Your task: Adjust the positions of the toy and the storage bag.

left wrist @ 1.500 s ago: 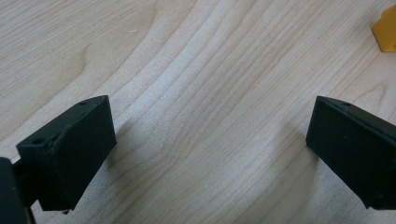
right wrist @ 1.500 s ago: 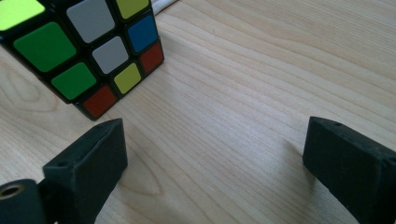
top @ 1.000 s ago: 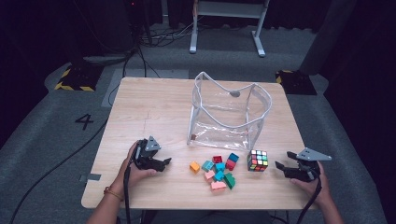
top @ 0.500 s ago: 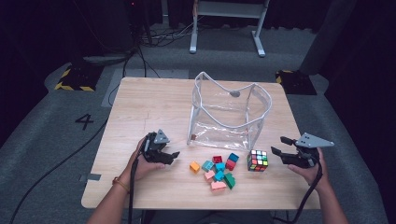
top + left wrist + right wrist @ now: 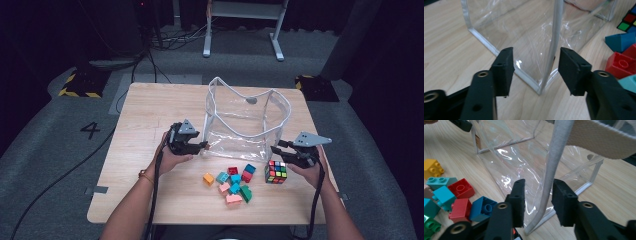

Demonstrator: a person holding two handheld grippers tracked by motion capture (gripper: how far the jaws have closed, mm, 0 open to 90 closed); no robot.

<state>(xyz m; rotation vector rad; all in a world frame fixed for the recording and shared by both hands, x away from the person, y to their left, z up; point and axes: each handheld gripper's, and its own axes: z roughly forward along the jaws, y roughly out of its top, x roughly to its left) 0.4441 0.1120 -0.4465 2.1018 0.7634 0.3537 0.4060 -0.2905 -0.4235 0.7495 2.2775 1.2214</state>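
A clear plastic bag (image 5: pixel 245 125) with white edging stands upright and open-topped at the middle of the wooden tabletop (image 5: pixel 150 115).

The left gripper (image 5: pixel 202 146) sits at the bag's near left corner. In the left gripper view its jaws stand wide apart, with the bag's white vertical corner seam (image 5: pixel 554 47) between them, nearer the right jaw; no contact is evident.

The right gripper (image 5: pixel 276 149) sits at the bag's near right corner. In the right gripper view its jaws are open to a moderate gap, with the white corner trim (image 5: pixel 550 175) rising between them, close to the right jaw; whether it touches cannot be determined.

Both hands rest low over the tabletop, one at each side of the bag.

Loose items lie on the tabletop in front of the bag: a puzzle cube (image 5: pixel 276 171) just beside the right gripper, and a cluster of toy bricks (image 5: pixel 234 184) in red, teal, blue, green and pink, with an orange brick (image 5: pixel 208 178) at its left edge.
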